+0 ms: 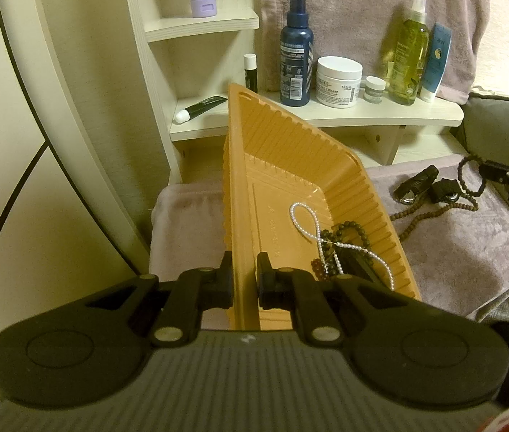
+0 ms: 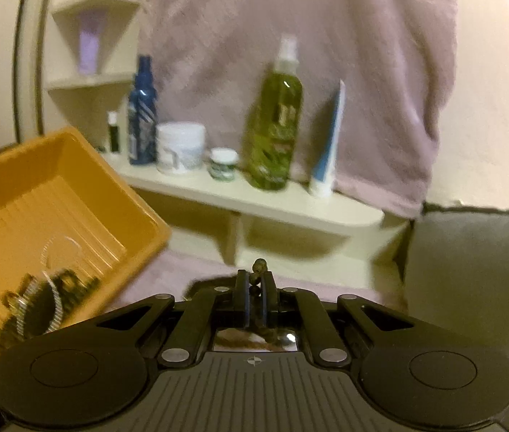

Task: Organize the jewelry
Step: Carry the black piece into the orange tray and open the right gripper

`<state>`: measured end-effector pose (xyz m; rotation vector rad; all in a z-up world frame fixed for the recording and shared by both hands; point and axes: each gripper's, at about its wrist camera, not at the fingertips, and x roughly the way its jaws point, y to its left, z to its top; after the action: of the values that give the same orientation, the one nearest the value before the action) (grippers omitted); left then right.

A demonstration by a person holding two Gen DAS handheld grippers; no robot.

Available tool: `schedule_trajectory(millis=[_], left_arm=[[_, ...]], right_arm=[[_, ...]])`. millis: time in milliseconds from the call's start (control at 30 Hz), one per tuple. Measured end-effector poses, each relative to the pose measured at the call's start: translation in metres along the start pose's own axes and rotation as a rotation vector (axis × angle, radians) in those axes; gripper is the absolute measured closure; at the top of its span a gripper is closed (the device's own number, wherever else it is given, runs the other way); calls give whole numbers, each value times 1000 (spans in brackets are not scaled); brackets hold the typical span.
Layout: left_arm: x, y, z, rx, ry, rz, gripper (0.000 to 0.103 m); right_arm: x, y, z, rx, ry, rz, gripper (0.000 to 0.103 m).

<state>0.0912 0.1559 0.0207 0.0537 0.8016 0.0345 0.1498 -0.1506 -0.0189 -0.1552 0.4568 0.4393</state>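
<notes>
— What sort of room is this?
— A home, a bedroom or dressing corner: ahead of the tongs, a pale shelf (image 1: pixel 380 113) carries a cream jar (image 1: pixel 339 81) and spray bottles, a mauve towel (image 1: pixel 362 7) hanging behind.

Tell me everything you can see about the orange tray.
The orange tray is a shallow rectangular dish of what looks like thin moulded plastic, with ribbed walls and a flat rim. It is tilted, one long side lifted, over the mauve towel. The left tongs are shut on its near wall. A white pearl strand and dark bead bracelets have gathered at its low end.
</notes>
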Motion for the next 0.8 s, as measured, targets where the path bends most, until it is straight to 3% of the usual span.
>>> schedule_trajectory(millis=[533,800], left_arm=[[-1,-2,0,-1,0,-1,93],[-1,-3,0,-1,0,0,93]], right_arm=[[21,96,38,-7,-49,337,97],[37,134,29,-36,24,492,97]])
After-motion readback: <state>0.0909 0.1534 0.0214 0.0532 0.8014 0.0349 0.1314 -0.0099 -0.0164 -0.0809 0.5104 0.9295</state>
